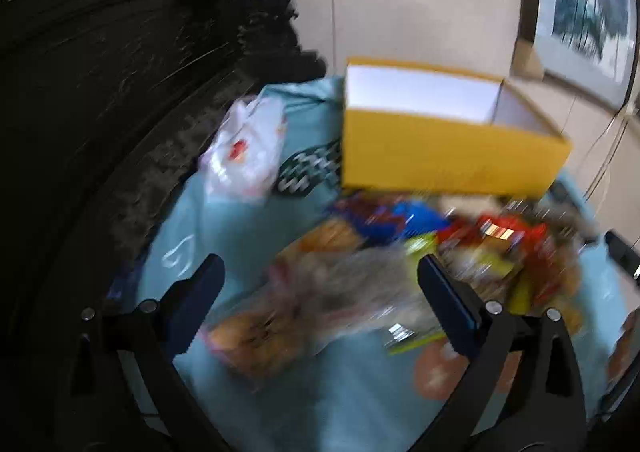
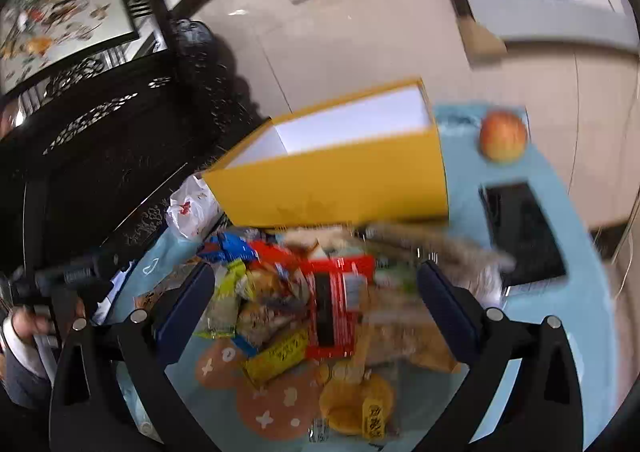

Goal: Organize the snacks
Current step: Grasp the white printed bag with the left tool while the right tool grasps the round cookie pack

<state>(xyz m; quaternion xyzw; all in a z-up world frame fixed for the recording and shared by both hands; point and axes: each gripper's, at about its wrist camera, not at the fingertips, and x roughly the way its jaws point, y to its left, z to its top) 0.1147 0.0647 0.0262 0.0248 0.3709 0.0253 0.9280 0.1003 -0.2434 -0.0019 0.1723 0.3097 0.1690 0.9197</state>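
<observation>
Both tools spread wide, left tool (image 1: pixel 320 280) and right tool (image 2: pixel 316 284), gripping nothing above heaped snacks (image 2: pixel 304 304). Yellow box (image 2: pixel 340 180) just behind; bare worktop (image 1: pixel 240 228) leftward.

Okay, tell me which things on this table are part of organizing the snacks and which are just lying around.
Part of the job:
- snack pile, wrapped packets heaped on the blue table
- yellow box, open and empty inside, behind the pile
- red packet on top

Just lying about:
- apple
- black tablet
- white plastic bag
</observation>
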